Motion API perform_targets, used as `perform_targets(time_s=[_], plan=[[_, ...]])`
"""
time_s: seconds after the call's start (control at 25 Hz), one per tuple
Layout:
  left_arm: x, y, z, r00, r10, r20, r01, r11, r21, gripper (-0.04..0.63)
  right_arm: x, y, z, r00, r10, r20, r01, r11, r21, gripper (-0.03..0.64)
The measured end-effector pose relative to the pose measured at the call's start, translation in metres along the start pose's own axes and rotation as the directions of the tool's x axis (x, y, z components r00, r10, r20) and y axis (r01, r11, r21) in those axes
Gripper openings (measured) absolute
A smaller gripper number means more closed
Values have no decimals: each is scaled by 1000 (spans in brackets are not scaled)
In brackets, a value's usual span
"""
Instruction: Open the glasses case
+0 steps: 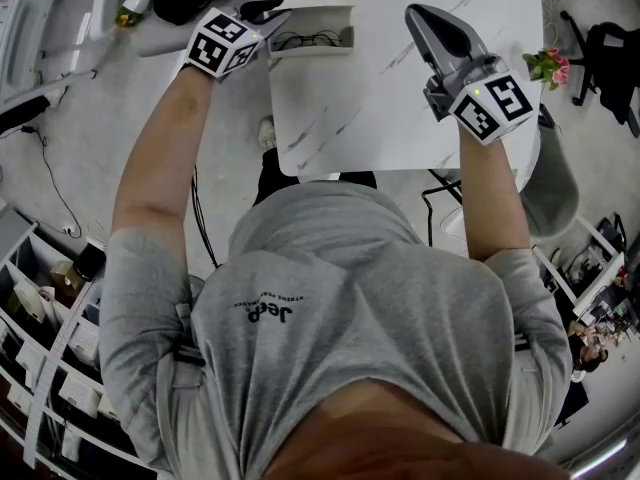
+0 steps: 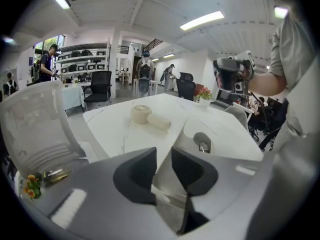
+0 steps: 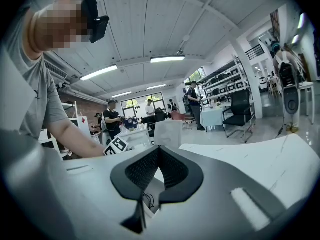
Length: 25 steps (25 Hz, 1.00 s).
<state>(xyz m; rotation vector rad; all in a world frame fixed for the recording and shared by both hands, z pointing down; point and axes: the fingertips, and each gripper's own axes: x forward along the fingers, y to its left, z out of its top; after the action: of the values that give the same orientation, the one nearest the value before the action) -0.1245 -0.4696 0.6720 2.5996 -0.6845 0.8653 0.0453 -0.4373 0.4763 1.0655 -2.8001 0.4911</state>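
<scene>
Telling where the glasses case lies is not possible here: no view shows anything that can be named as it for certain. In the left gripper view a small grey rounded object [image 2: 201,141] with a bit of metal on it sits on the white marble-patterned table [image 1: 400,118], too unclear to identify.

The left gripper [image 1: 265,10] [image 2: 163,156] hangs over the table's near left corner, tilted downward. Its dark jaws stand a narrow gap apart, with only bare tabletop showing between them. Just to its right is an open white box holding black cables [image 1: 310,30].

The right gripper [image 1: 425,16] [image 3: 159,151] is held over the right part of the table, pointing toward the far left. Its jaw tips are pressed together on nothing.

Both bare forearms reach forward from a person in a grey T-shirt [image 1: 340,318], left forearm [image 1: 165,158] and right forearm [image 1: 490,188] well apart, with a black-and-white marker cube above each wrist.

At the table's far side lies a cream round object with a short cylinder beside it [image 2: 141,113]. Pink flowers [image 1: 547,65] stand at the right edge, near a grey chair [image 1: 550,183].
</scene>
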Motion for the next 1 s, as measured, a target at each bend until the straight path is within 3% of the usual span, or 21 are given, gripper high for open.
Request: perform_targets(time_s=[0.6, 0.8, 1.0], plan=[[-1, 2, 1, 999, 31, -20, -32, 998, -47, 152, -13, 5, 7, 1000, -12, 13, 12, 1000, -3, 6], [-11, -6, 11, 1000, 26, 6, -26, 999, -47, 176, -19, 9, 16, 1000, -17, 23, 17, 1000, -18, 6], [-39, -20, 32, 996, 39, 84, -34, 998, -56, 189, -29, 17, 28, 999, -24, 41, 26, 999, -36, 6]])
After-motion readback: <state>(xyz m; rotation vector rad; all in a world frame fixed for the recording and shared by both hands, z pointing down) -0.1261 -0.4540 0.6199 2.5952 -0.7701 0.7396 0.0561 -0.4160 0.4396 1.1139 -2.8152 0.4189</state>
